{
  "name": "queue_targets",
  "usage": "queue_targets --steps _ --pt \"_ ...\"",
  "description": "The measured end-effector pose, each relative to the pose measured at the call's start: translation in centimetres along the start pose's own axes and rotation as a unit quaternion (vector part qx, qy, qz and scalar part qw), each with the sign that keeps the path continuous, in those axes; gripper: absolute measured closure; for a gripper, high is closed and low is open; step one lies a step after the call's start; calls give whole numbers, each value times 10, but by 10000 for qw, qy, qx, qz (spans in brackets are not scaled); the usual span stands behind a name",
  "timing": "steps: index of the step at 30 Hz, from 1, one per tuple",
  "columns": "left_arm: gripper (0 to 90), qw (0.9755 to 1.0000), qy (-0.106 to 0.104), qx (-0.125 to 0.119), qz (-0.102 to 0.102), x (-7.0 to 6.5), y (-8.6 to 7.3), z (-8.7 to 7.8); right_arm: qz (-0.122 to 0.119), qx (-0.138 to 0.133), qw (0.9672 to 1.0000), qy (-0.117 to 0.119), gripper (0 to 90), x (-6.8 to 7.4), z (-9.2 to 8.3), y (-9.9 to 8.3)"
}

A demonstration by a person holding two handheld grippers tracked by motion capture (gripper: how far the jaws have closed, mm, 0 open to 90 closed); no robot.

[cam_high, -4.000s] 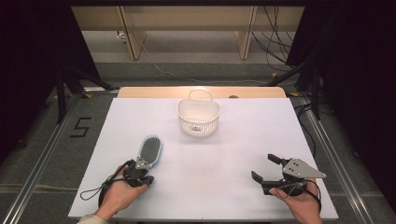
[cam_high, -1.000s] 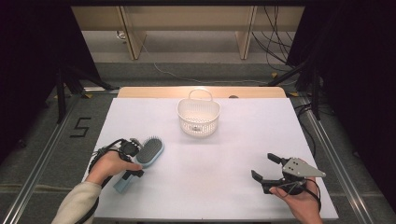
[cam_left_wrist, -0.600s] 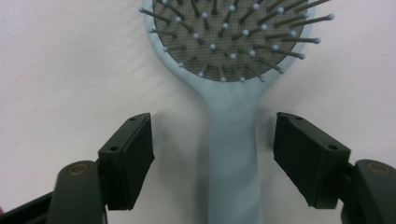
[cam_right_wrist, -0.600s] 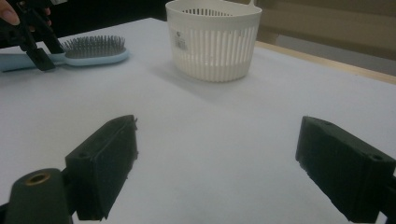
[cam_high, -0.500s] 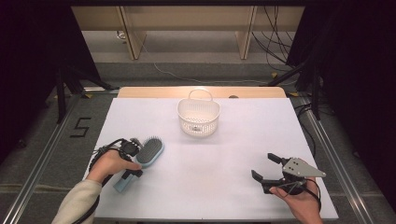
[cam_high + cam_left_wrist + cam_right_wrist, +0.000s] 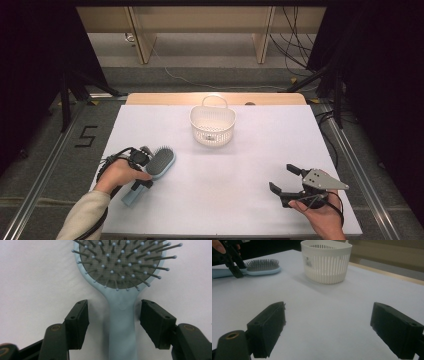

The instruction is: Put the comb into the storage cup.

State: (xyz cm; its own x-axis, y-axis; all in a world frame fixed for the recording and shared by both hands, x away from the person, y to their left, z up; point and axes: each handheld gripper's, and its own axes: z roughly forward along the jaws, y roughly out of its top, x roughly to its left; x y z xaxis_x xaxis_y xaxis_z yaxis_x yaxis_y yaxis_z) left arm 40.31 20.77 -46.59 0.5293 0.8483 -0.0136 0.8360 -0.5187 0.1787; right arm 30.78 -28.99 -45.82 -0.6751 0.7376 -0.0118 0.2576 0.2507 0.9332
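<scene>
One hairbrush (image 6: 122,290) between closing left gripper (image 6: 113,320) jaws — untouched, one basket (image 6: 212,125), right gripper (image 6: 288,178) agape.

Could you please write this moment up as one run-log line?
left tongs: closing around hairbrush handle, pads not yet touching | right tongs: open, idle | basket: mid-table | hairbrush: flat on table

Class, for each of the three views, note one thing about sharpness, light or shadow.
High view: the white table is evenly lit against dark surroundings. Left gripper view: the hairbrush handle is slightly soft and throws a faint shadow. Right gripper view: the near pads blur, while the basket stays sharper.
</scene>
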Motion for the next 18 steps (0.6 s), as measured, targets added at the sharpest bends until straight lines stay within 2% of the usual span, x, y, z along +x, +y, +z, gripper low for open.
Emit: queue_targets --steps 13,18 --pt "499 10000 5 46 -58 -2 4 -1 -7 9 10000 5 133 0 0 0" --pt "566 9999 5 99 -57 -4 5 -1 -1 13 10000 6 133 0 0 0"
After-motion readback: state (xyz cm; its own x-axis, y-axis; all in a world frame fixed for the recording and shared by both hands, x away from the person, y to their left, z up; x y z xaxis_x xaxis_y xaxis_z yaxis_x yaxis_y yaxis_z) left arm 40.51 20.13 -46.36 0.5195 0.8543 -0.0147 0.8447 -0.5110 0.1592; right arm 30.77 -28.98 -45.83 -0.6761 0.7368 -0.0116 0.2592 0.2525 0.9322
